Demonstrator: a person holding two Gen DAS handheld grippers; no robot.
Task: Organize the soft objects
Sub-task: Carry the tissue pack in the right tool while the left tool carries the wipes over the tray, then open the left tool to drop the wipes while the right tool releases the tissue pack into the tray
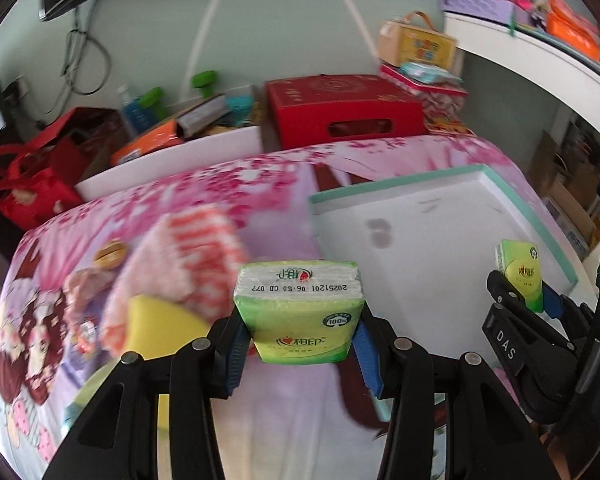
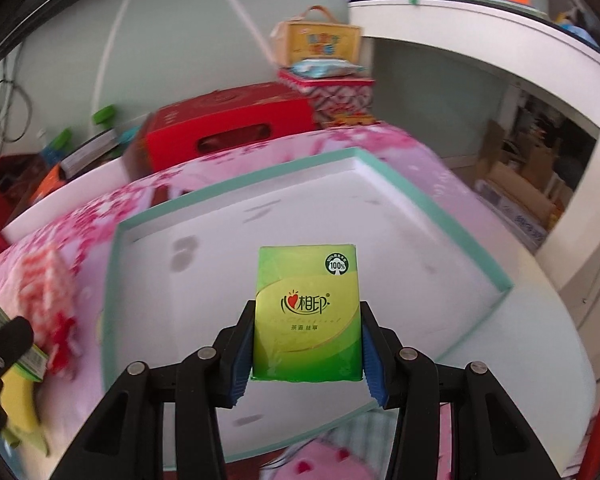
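Each tool grips a green tissue pack — left tool (image 1: 300,346) on one tissue pack (image 1: 298,312), right tool (image 2: 306,356) on the other tissue pack (image 2: 308,312)

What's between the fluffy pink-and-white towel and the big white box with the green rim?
Only bare flowery bedsheet lies between the towel and the box; the right wrist view shows that gap best.

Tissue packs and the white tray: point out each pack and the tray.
left tissue pack (image 1: 300,312), left wrist view, green front face
right tissue pack (image 2: 306,312), right wrist view, logo face
white tray (image 2: 440,208), right wrist view, teal rim
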